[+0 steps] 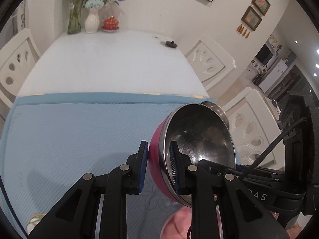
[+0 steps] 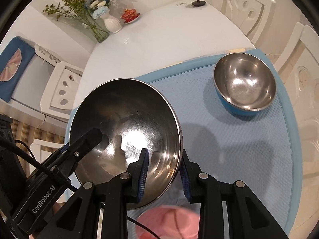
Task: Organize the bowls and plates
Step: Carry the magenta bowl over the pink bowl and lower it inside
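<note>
On the near right of the mat [image 1: 69, 131], as the left wrist view shows it, we hold the pink bowl [image 1: 157, 159] with the left gripper [image 1: 159, 163]: one pad outside on the pink wall, the other inside on the steel, pinching the rim. The bowl hangs tilted, its mouth turned right, clear of the mat. The right gripper [image 1: 219, 171] reaches in from the right onto the far rim, so both hands must move as one; if either leads, the rim twists in the pads.

Over the mat's left half, in the right wrist view, the same bowl [image 2: 127, 123] fills the middle. Our right gripper [image 2: 163, 171] pinches its near rim, one pad inside, one outside. The left gripper [image 2: 87, 141] bites the left rim. The blue bowl [image 2: 245, 85] sits upright at the mat's far right, well apart. We judge the pink bowl is meant to nest there: we should level it, centre it above the blue one, lower it straight and release both grips together. Something pink and blurred [image 2: 169, 223] lies near.
</note>
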Demonstrator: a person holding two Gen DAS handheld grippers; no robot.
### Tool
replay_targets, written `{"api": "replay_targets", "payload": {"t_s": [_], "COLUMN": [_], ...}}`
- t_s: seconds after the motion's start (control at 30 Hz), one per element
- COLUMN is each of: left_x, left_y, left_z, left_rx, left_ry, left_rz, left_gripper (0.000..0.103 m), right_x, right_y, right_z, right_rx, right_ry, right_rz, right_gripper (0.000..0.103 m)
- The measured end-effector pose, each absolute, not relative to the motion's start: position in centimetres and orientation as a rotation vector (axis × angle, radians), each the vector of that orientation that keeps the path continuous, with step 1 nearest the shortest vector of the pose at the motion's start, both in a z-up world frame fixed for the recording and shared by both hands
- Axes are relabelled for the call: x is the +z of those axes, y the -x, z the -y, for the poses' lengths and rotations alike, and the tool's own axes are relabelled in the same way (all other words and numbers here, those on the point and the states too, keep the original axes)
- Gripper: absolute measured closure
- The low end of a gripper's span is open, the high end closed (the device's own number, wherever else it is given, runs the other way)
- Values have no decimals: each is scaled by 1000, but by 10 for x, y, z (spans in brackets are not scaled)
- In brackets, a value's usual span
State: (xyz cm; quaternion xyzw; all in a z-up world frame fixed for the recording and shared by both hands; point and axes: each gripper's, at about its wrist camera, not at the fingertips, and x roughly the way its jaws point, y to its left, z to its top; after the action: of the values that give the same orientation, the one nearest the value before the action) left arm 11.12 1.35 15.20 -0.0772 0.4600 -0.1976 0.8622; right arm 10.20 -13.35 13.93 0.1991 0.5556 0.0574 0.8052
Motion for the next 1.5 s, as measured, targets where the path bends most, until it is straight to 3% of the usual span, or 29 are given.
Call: {"api": "replay_targets", "payload": {"t_s": [0.87,1.5], "left_x": [187,113], "left_y": [1,23], "left_z": [-20,9], "left_rx": [-550,-560], "left_ry": [136,93], "left_rz": [-924,-1062], "left_gripper": [84,84], "right_x": [200,127], "right_y": [43,68], "right_z": [113,136], "right_rx": [-22,-104], "right_ry": [-456,-552], "right_rz": [-1093,-1247], "right_gripper": [71,70]}}
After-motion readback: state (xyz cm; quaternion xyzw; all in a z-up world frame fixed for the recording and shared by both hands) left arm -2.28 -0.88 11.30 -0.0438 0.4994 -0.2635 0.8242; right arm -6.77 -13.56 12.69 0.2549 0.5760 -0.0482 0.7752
